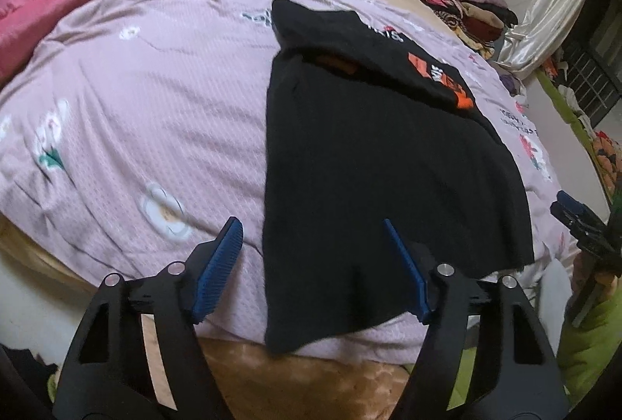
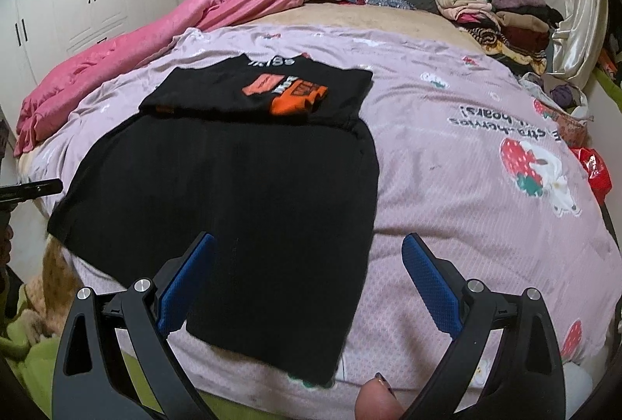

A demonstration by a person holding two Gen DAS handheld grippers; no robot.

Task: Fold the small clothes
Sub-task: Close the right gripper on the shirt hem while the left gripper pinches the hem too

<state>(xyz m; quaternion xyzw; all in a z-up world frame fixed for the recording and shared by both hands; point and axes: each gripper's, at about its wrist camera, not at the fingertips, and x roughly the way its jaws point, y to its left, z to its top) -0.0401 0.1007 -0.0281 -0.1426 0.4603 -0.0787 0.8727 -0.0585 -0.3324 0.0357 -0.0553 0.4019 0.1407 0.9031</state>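
Left tongs: the left tongs (image 1: 313,237) stand with their blue ribbed pads apart, above the near hem of the garment on its left side; nothing is pinched between them.
Right tongs: the right tongs (image 2: 307,252) are likewise spread wide over the near right part of the same hem, and the pads do not press on the cloth. A fingertip (image 2: 375,400) of the person shows at the bottom edge of the right wrist view.
Garment: a small black knit T-shirt with an orange and white print (image 1: 381,147) lies flat on the bed, near its front edge, with the hem hanging slightly over the edge.
Done so far: the far end, the one with the print, appears already folded back onto the body, so that a printed band (image 2: 287,93) lies across the top. The sides look straight, with no sleeve sticking out.
Left to do: judging from the lie of the cloth, the long lower part is still single and unfolded; I take it the near hem must be gripped at both corners and carried up over the band.
Bed: a pale lilac sheet with strawberry and flower prints (image 2: 466,155) carries the shirt.
Beyond: a crumpled pink quilt (image 2: 128,58) lies at the far left, a heap of mixed folded clothes (image 2: 501,19) at the far right corner.
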